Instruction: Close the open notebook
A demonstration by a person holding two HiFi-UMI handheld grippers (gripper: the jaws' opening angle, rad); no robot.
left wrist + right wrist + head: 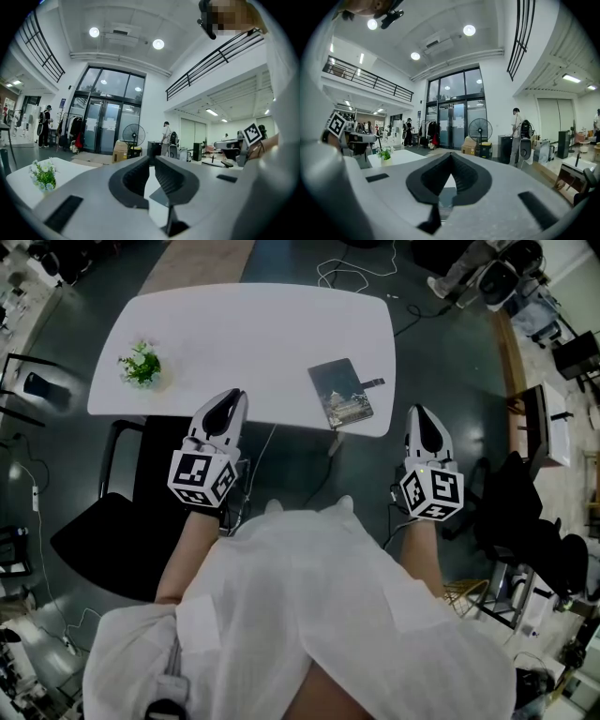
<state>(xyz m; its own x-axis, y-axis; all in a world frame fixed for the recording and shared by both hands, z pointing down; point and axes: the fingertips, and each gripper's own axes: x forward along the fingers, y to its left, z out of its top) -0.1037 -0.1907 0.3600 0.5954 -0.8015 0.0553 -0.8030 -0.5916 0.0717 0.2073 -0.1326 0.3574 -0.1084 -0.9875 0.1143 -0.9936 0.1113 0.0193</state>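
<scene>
The notebook [342,393] lies closed on the white table [234,334], near its front right edge. It has a dark grey cover and a strap sticking out to the right. In the head view my left gripper [225,412] hovers at the table's front edge, left of the notebook and not touching it. Its fingers [136,176] stand a narrow gap apart with nothing between them. My right gripper [424,427] hangs past the table's right front corner, over the floor. Its jaws [451,154] are shut and empty. Both grippers point level across the room.
A small potted plant [141,365] stands at the table's left end. A black chair [103,531] sits left of me, tucked at the table's front. Cables [352,273] trail over the dark floor beyond the table. More chairs and a desk [548,427] crowd the right side.
</scene>
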